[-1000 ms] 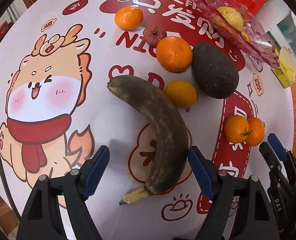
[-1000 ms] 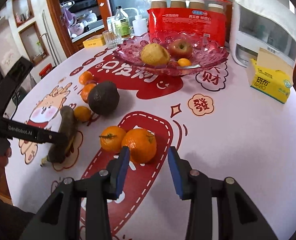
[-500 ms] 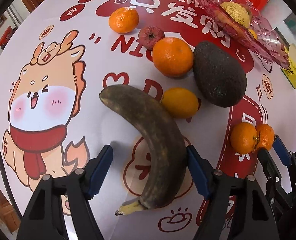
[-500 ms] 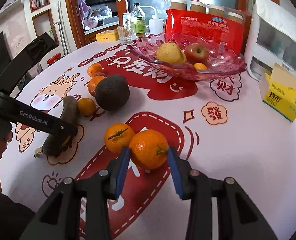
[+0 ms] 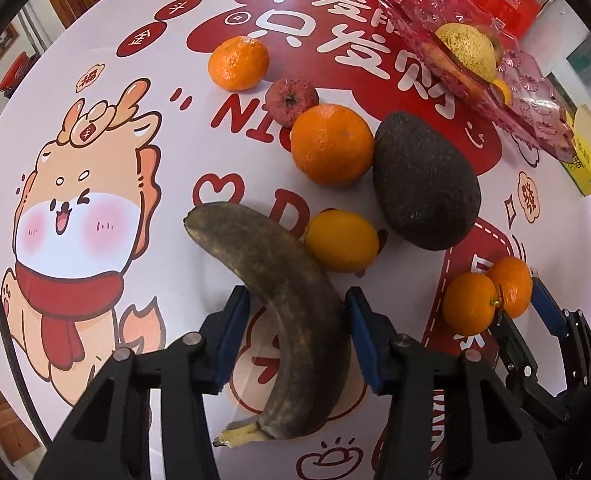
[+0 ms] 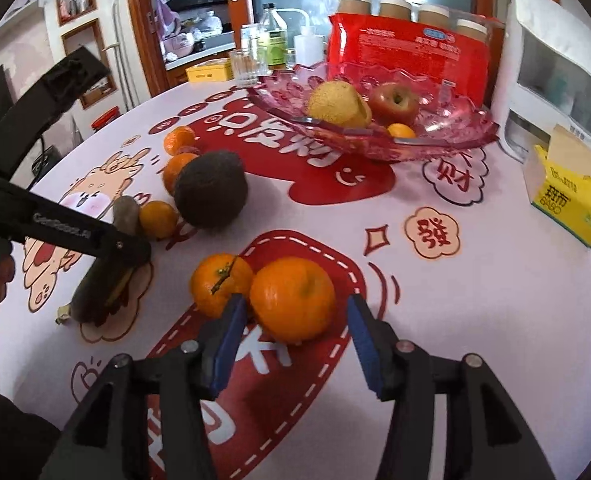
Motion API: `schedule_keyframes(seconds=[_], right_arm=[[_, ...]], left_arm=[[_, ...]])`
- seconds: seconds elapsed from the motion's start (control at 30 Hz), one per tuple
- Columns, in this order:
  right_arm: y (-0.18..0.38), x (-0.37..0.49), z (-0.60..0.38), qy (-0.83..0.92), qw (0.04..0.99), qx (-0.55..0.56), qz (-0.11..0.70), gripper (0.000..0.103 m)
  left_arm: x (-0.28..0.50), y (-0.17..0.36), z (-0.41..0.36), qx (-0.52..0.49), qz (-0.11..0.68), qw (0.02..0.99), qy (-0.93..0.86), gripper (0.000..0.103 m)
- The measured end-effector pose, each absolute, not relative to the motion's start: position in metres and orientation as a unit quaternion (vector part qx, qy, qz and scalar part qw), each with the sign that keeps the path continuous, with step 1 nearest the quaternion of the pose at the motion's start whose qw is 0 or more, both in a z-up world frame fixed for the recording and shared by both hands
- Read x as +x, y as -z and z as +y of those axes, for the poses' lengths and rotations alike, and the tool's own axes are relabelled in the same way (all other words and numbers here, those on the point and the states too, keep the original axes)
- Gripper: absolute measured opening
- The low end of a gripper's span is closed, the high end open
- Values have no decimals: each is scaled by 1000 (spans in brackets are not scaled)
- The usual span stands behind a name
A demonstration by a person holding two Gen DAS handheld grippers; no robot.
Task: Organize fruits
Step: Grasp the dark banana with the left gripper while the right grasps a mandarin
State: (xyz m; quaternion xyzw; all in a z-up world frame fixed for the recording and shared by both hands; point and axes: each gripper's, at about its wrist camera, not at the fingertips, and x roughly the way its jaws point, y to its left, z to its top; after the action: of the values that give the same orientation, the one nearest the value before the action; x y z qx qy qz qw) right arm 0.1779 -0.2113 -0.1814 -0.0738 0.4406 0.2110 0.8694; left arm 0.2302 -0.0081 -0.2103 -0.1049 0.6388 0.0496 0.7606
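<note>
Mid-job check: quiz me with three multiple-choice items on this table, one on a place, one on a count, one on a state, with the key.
1. Where does the avocado lie?
A. In the bowl
B. On the tablecloth, beside the large orange
C. On top of a box

2. How many fruits show in the pink glass bowl?
A. One
B. Three
C. Six

3. What state is the banana peel in?
A. Bright green
B. Peeled off
C. Darkened to brown-black, stem end still yellow

Key: 1 B, it rests on the cloth next to that orange. 2 B, a pear, an apple and a small orange are visible. 3 C, the skin is dark along its whole length.
</note>
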Motion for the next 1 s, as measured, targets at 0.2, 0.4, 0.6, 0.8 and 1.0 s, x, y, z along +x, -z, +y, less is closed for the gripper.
schedule_keyframes(seconds=[0.2, 0.4, 0.6, 0.8, 1.0], right_arm=[[194, 181, -211, -208, 861, -81, 457, 60], [196, 185, -208, -204, 866, -81, 448, 61], [196, 190, -204, -204, 871, -89, 437, 61], [195, 195, -203, -219, 868, -71, 441, 47], [194, 195, -199, -212, 867, -70, 445, 46]], left_arm=[[236, 207, -12, -113, 638, 760, -49, 44], [236, 212, -5, -131, 633, 762, -46, 41], [231, 211, -2, -143, 628, 764, -43, 39], [220, 204, 8, -165, 617, 768, -36, 35], [211, 197, 15, -193, 588, 785, -25, 33]])
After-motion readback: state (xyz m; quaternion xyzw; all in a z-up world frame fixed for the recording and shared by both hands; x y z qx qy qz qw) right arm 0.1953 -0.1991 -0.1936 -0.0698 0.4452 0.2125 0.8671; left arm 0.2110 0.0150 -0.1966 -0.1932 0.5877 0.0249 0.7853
